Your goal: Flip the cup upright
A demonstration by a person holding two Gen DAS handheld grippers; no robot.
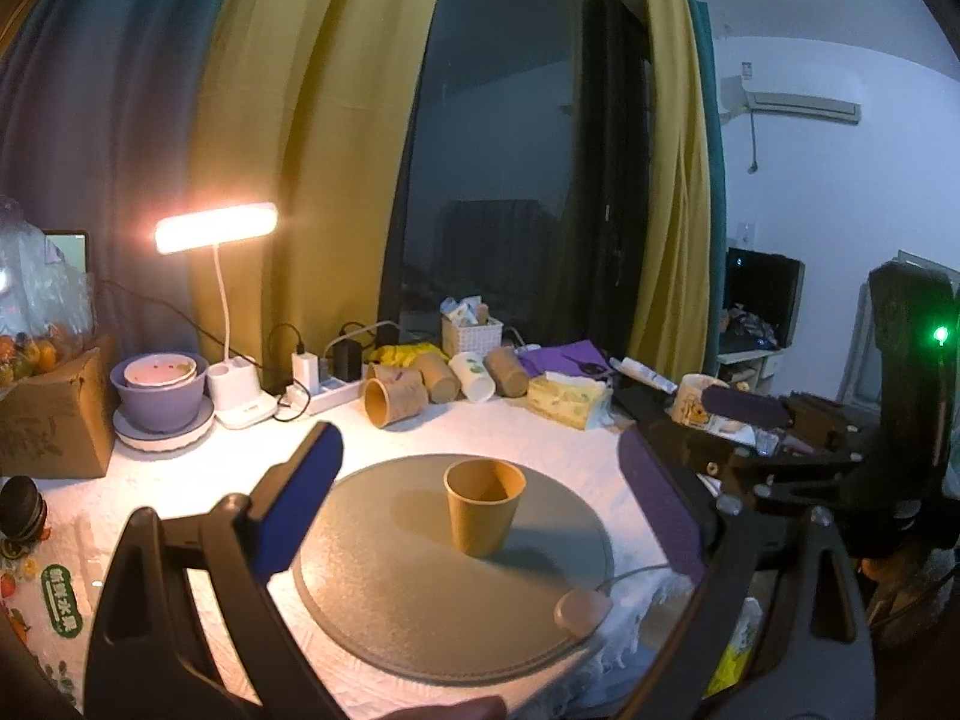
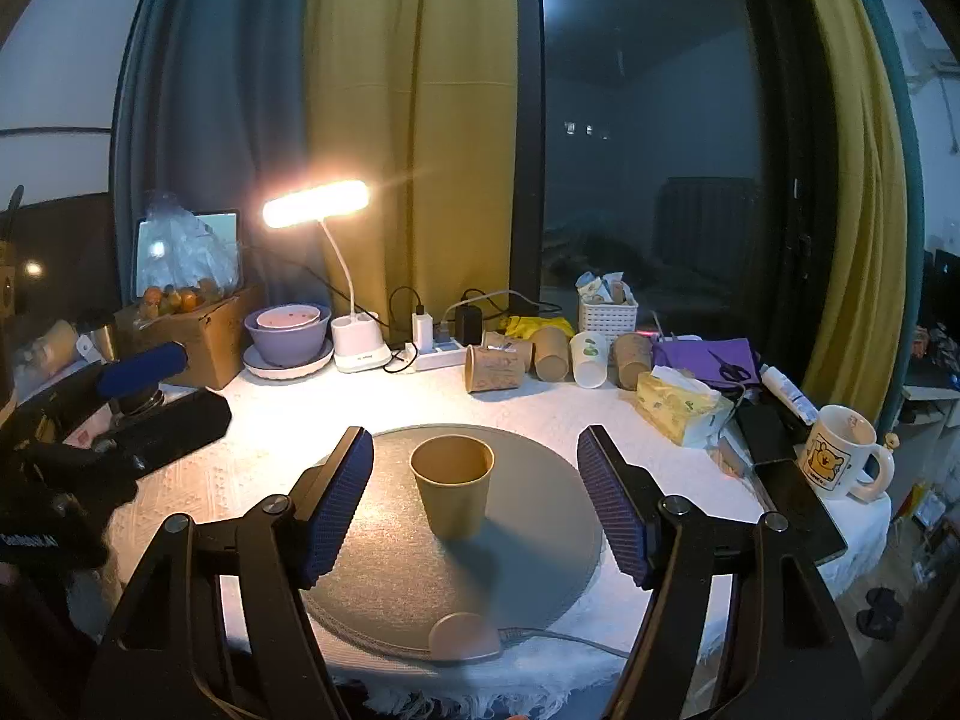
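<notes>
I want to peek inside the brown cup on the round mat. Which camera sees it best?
The right wrist view: the cup stands upright, centred between that gripper's open jaws, its mouth showing. The left wrist view shows the same cup further off and more from the side.
</notes>
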